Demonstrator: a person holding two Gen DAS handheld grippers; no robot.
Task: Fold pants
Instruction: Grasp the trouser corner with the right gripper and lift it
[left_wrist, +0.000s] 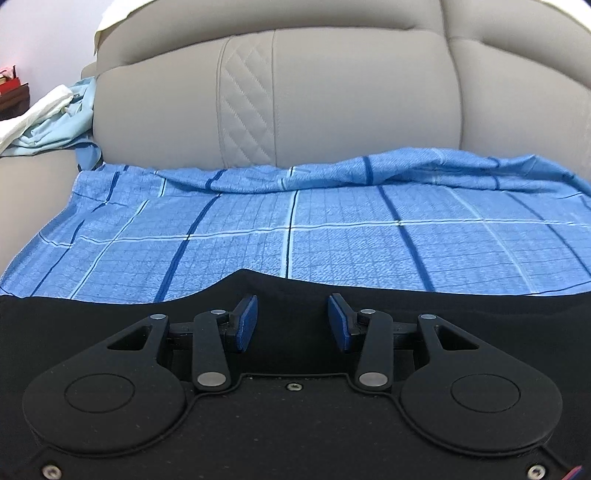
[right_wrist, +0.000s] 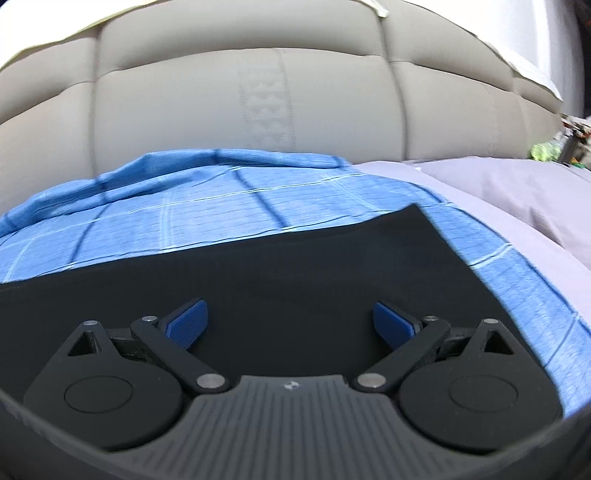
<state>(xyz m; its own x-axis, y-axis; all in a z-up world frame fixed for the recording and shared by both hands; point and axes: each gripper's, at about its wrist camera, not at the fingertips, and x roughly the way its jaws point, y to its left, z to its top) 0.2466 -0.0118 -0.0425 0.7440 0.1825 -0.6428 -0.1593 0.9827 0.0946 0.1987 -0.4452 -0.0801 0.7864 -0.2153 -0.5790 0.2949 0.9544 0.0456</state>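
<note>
Both my left tool (left_wrist: 293, 320) and right tool (right_wrist: 290, 322) gape over black pants (right_wrist: 258, 266) across each frame's bottom, on blue checked cloth (left_wrist: 332, 243); soft, limp, light; I'd pinch the far hem edge.

A blue checked cotton sheet (left_wrist: 332, 236) spreads ahead of the fingers, bunched against a beige padded leather headboard (left_wrist: 332, 92) beyond. A lilac pillow (right_wrist: 517, 192) lies right; pale blue crumpled cloth (left_wrist: 62, 122) far left.
</note>
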